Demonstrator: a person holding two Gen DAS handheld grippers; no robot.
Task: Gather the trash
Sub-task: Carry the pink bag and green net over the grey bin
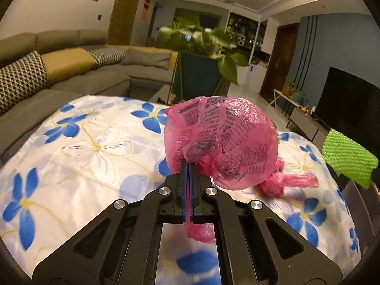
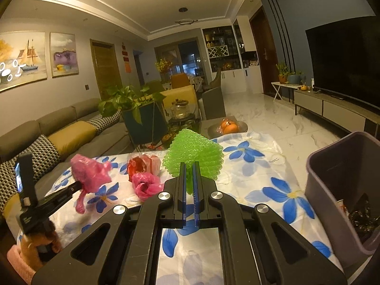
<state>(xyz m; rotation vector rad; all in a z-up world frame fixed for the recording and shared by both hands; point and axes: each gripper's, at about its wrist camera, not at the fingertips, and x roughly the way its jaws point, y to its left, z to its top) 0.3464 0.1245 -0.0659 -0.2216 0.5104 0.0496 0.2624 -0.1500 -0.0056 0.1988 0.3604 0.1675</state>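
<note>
My left gripper [image 1: 188, 163] is shut on a crumpled pink plastic bag [image 1: 220, 140] with black print, held above the flowered tablecloth [image 1: 83, 147]. From the right wrist view the same bag [image 2: 89, 173] hangs at the left in that gripper [image 2: 79, 185]. My right gripper [image 2: 189, 165] is shut on a green foam net [image 2: 196, 154], which also shows at the right edge of the left view [image 1: 348, 159]. A second pink bag [image 2: 144, 185] [image 1: 285, 182] and a red wrapper [image 2: 142, 163] lie on the cloth. A grey-purple bin [image 2: 337, 178] stands at the right with some trash inside.
A plate of oranges [image 2: 228, 125] sits at the table's far end. A potted plant [image 2: 133, 104] on a stand and a grey sofa [image 2: 59, 128] are at the left, a TV [image 2: 344, 64] at the right. A hand [image 2: 35, 247] holds the left tool.
</note>
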